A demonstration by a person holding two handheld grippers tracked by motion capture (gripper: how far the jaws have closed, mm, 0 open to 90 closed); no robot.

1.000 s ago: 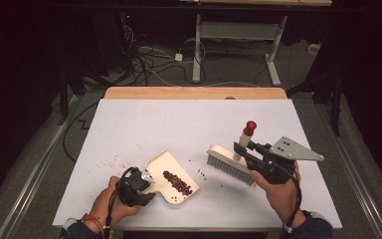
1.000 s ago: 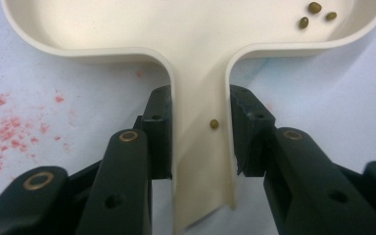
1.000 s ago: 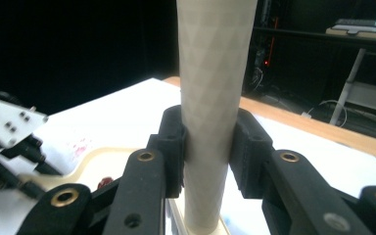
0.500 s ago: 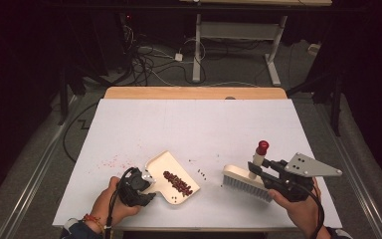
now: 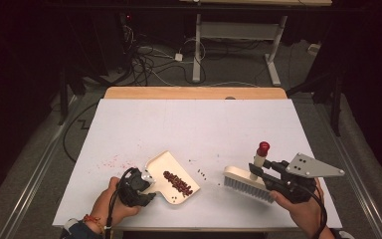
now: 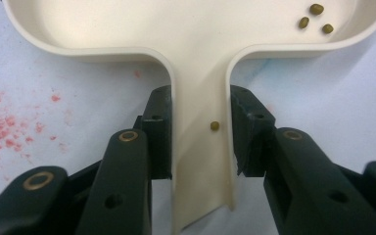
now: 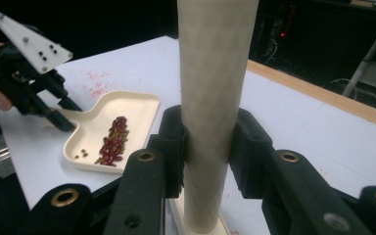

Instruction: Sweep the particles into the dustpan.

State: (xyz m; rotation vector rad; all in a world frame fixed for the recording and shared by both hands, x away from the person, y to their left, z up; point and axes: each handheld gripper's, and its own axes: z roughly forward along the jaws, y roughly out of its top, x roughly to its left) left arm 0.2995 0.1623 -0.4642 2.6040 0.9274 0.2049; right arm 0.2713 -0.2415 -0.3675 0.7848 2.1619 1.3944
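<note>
brush [image 5: 248, 183] stands on the table right of the dustpan [image 5: 171, 178], its handle pinched upright by the right gripper [image 5: 258, 172]. loose beans [image 5: 201, 173] lie between them. left gripper [image 5: 146, 186] clamps the pan handle, mouth facing the brush.

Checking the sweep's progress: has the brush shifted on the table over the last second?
Yes. The brush, held in the right gripper, slid toward the table's near edge and slightly right, away from the dustpan.

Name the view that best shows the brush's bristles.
The high view: the brush lies side-on, bristles toward the beans. The right gripper view gives its upright handle clamped between the jaws.
</note>
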